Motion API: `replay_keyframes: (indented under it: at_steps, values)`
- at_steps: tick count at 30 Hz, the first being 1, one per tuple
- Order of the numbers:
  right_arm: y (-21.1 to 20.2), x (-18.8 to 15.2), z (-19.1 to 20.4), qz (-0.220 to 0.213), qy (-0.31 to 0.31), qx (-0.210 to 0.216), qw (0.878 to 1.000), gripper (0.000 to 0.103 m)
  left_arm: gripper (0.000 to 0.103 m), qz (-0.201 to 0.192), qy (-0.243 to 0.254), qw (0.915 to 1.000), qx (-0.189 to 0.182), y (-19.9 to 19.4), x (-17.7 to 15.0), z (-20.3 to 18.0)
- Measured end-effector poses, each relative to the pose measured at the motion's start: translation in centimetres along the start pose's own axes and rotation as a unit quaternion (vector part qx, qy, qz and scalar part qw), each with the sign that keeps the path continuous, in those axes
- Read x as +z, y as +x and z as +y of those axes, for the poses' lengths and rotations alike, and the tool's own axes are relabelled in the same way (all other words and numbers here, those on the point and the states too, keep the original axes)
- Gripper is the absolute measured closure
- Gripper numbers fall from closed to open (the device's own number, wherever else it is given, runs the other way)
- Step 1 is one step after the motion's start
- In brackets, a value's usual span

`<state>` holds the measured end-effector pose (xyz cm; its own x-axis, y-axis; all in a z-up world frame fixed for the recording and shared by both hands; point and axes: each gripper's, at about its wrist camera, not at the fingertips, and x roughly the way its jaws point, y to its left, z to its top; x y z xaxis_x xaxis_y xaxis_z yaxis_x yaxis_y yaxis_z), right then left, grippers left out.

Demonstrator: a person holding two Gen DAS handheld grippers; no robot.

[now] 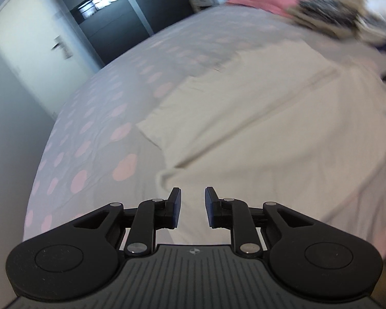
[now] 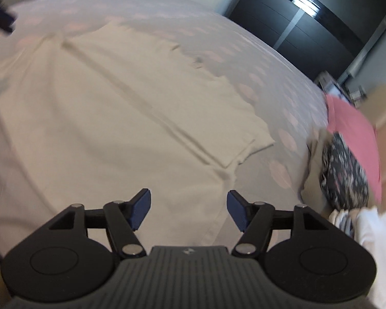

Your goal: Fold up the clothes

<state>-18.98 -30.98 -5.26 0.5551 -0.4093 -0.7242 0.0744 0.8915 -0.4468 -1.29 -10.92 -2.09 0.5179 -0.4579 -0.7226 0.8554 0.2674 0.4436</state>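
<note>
A cream garment (image 1: pixel 257 118) lies spread flat on the bed, with a folded sleeve toward its left edge in the left wrist view. My left gripper (image 1: pixel 192 207) hovers over the garment's near edge, its jaws a little apart with nothing between them. The same garment (image 2: pixel 110 108) fills the right wrist view, with a long crease running across it and a folded sleeve (image 2: pixel 247 139) at its right side. My right gripper (image 2: pixel 188 212) stands wide open above the cloth near that sleeve, holding nothing.
The bed cover (image 1: pixel 95 139) is pale grey with pink dots. A pink pillow (image 2: pixel 352 139) and a pile of dark patterned and white clothes (image 2: pixel 344 177) lie at the bed's right side. A white door (image 1: pixel 31 51) and a dark wardrobe (image 2: pixel 303 18) stand beyond.
</note>
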Motion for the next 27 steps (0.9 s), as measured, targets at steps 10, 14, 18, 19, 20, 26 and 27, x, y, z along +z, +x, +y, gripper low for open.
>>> replay_keyframes:
  at_steps: [10,14,18,19,20,26,27]
  values:
    - [-0.2,-2.6,6.3,0.006,-0.205,0.039,0.978,0.035,0.08,0.042,0.228,0.9718,-0.042,1.7,-4.3,-7.4]
    - [0.5,-4.2,7.0,0.015,-0.24,0.044,0.97,0.035,0.077,0.048,0.263,0.963,-0.029,2.8,-6.4,-8.3]
    - [0.9,-5.9,7.1,0.023,-0.252,0.036,0.967,0.035,0.074,0.053,0.293,0.9545,-0.008,4.0,-8.6,-9.0]
    - [1.0,-6.3,7.1,0.023,-0.254,0.029,0.966,0.035,0.074,0.045,0.31,0.9496,0.004,4.2,-9.3,-9.2]
    - [1.1,-6.6,7.0,0.024,-0.258,0.02,0.966,0.035,0.074,0.037,0.33,0.9432,0.021,4.4,-9.7,-9.6]
    - [1.8,-8.6,7.7,0.019,-0.325,-0.022,0.945,0.035,0.074,0.024,0.398,0.9135,0.08,6.3,-10.7,-11.2]
    - [1.9,-8.8,7.8,0.017,-0.334,-0.026,0.942,0.035,0.074,0.024,0.402,0.9113,0.087,6.7,-10.6,-11.3]
